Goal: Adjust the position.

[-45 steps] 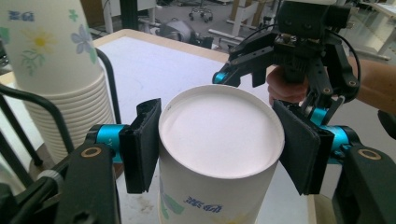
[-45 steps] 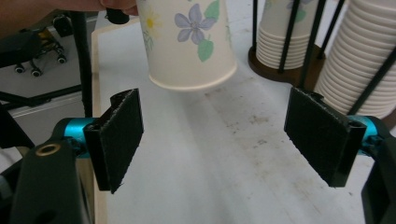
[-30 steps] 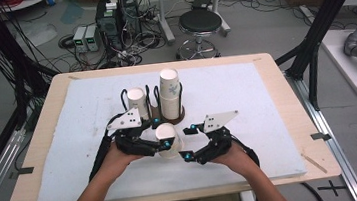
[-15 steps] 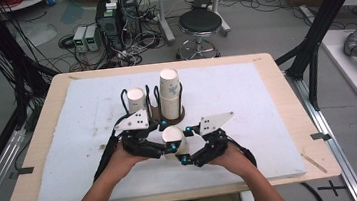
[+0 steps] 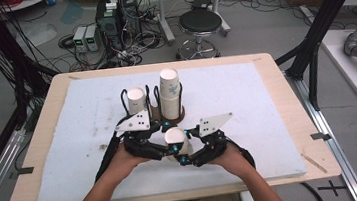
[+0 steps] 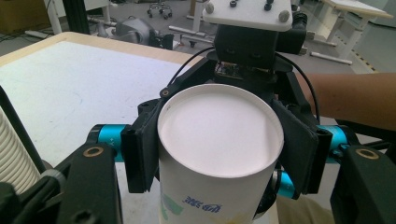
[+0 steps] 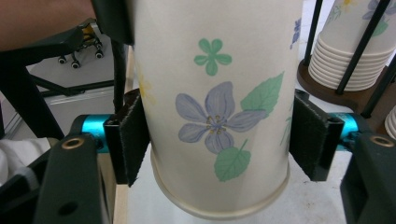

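Note:
A paper cup (image 5: 175, 137) with a flower print hangs upside down above the white mat, between both hands. My left gripper (image 5: 167, 148) is shut on it: in the left gripper view its pads (image 6: 140, 154) press the cup (image 6: 219, 135) just under the closed base. My right gripper (image 5: 186, 155) comes in from the other side. Its jaws have just been closing with the cup (image 7: 215, 70) between them, and its pads (image 7: 133, 140) now lie against the cup's wall just above the rim.
Just beyond the hands stands a dark wire cup rack (image 5: 168, 115), with a tall stack of cups (image 5: 171, 93) and a shorter stack (image 5: 136, 101). The white mat (image 5: 269, 121) covers a wooden table (image 5: 284, 74). Part of the rack and its stack (image 7: 345, 56) shows close by in the right gripper view.
The right gripper's jaws have closed in on the cup. Cup and hands have drifted slightly to the right; the left grip is unchanged.

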The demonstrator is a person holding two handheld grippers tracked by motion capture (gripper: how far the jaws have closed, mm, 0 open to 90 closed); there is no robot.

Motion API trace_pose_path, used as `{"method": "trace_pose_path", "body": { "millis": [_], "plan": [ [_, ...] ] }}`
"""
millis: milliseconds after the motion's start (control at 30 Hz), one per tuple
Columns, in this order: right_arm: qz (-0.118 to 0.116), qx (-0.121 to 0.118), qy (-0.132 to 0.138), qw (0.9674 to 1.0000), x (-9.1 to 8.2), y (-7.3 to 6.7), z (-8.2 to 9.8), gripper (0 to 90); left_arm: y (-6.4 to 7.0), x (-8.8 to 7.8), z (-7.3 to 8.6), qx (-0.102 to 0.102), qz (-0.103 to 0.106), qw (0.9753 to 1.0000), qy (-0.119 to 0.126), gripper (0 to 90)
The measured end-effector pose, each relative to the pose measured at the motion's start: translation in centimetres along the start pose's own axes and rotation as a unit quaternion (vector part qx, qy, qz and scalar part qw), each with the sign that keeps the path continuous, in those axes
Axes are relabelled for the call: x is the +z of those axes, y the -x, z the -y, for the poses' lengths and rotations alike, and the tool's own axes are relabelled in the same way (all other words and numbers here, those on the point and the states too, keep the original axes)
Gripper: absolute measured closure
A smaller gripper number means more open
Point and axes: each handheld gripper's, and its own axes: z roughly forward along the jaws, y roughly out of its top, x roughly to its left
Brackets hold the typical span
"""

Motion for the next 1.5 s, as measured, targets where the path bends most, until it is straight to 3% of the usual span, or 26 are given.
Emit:
{"method": "trace_pose_path", "body": {
  "millis": [267, 300, 333, 600, 933, 1033, 1200, 1300, 1333, 1400, 1433, 1467, 1500],
  "plan": [
    [0.000, -0.012, -0.018, 0.9998, 0.1, -0.1, 0.1, 33.5, 0.0, 0.0, 0.4, -0.015, -0.001, 0.9999, -0.009, 34.2],
    [0.002, -0.015, -0.020, 0.9997, 0.1, -0.1, 0.1, 33.5, 0.0, 0.0, 0.4, -0.026, -0.004, 0.9996, -0.010, 27.0],
    [0.000, -0.012, -0.024, 0.9997, 0.1, -0.2, 0.0, 33.5, -0.1, 0.0, 0.4, -0.037, -0.008, 0.9992, -0.013, 14.1],
    [0.007, -0.022, -0.041, 0.9989, -0.3, -0.2, -0.2, 34.1, -0.6, -1.5, 0.3, -0.021, -0.011, 0.9995, -0.020, 14.3],
    [0.017, -0.044, -0.074, 0.9961, -0.6, 0.4, -1.0, 34.1, -1.4, -3.5, -0.3, -0.003, -0.014, 0.9983, -0.057, 14.4],
    [0.017, -0.060, -0.106, 0.9924, -0.5, 0.5, -1.8, 34.1, -1.4, -3.6, -0.6, -0.002, -0.010, 0.9982, -0.059, 14.5],
    [0.015, -0.075, -0.133, 0.9881, -0.4, 0.5, -2.7, 34.1, -1.5, -3.4, -0.7, 0.004, -0.002, 0.9977, -0.068, 14.6],
    [0.018, -0.089, -0.157, 0.9834, -0.3, 0.5, -3.5, 34.1, -1.4, -3.1, -0.6, 0.005, 0.000, 0.9972, -0.075, 14.6],
    [0.016, -0.100, -0.175, 0.9794, -0.1, 0.5, -4.2, 34.1, -1.4, -3.0, -0.6, 0.006, 0.000, 0.9969, -0.079, 14.6],
    [0.014, -0.102, -0.182, 0.9779, -0.1, 0.5, -4.4, 34.1, -1.4, -2.8, -0.6, 0.006, 0.001, 0.9968, -0.080, 14.7],
    [0.014, -0.108, -0.200, 0.9738, 0.1, 0.5, -4.9, 34.0, -1.4, -2.7, -0.5, 0.006, 0.002, 0.9967, -0.081, 14.9],
    [0.014, -0.108, -0.200, 0.9738, 0.1, 0.5, -4.9, 34.0, -1.4, -2.7, -0.5, 0.007, 0.003, 0.9965, -0.083, 14.9],
    [0.009, -0.106, -0.214, 0.9711, 0.3, 0.5, -5.2, 33.8, -1.3, -2.5, -0.5, 0.007, 0.005, 0.9965, -0.084, 15.3]
  ]
}}
